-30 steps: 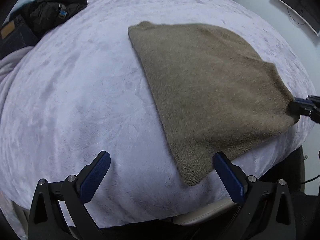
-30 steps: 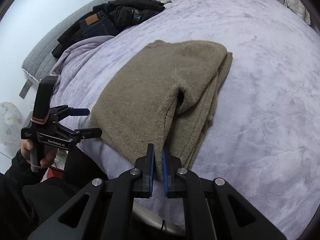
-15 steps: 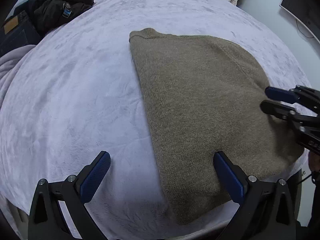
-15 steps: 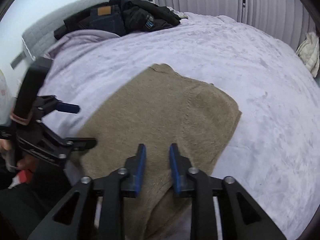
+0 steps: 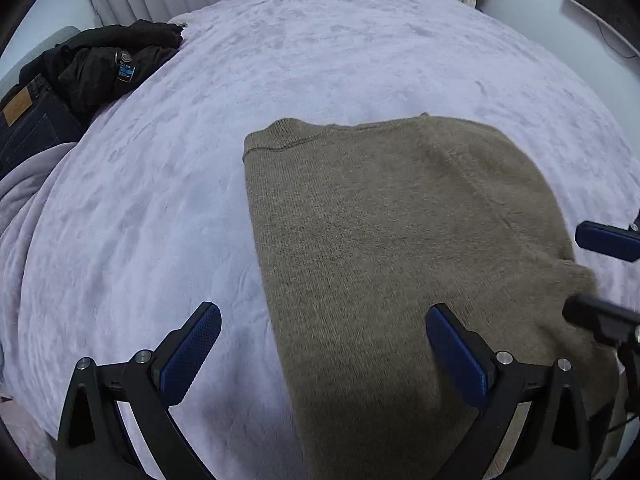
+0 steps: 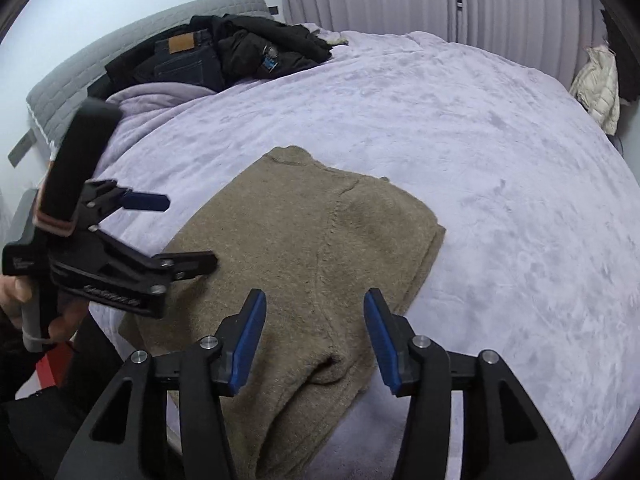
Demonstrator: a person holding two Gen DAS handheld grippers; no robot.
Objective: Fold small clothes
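Since a second ago the right hand-held gripper (image 6: 314, 340) has let go of the sweater's near corner and spread its jaws wide; the fold it was carrying now lies flat.

Right hand-held gripper: open, empty, blue pads hovering over the near right part of the olive-brown fuzzy knit sweater (image 6: 304, 248), not visibly pressing on it. A small pucker of fabric sits just between and below the pads.

Left hand-held gripper (image 5: 324, 356): wide open, holding nothing. Right pad over the knit, left pad over the lilac plush bedspread (image 5: 140, 220); the sweater's left edge runs between them.

Sweater: folded into a rough rectangle, collar end away from the person, near end hanging at the bed's edge. Well apart at the headboard side: a pile of black jacket and dark jeans (image 6: 224, 56).

Judgement: next fold is probably near end toward collar. Pinch both near corners through all layers, lift evenly, lay down without dragging; the plush clings and the fuzzy knit bunches easily. Smooth that pucker first.
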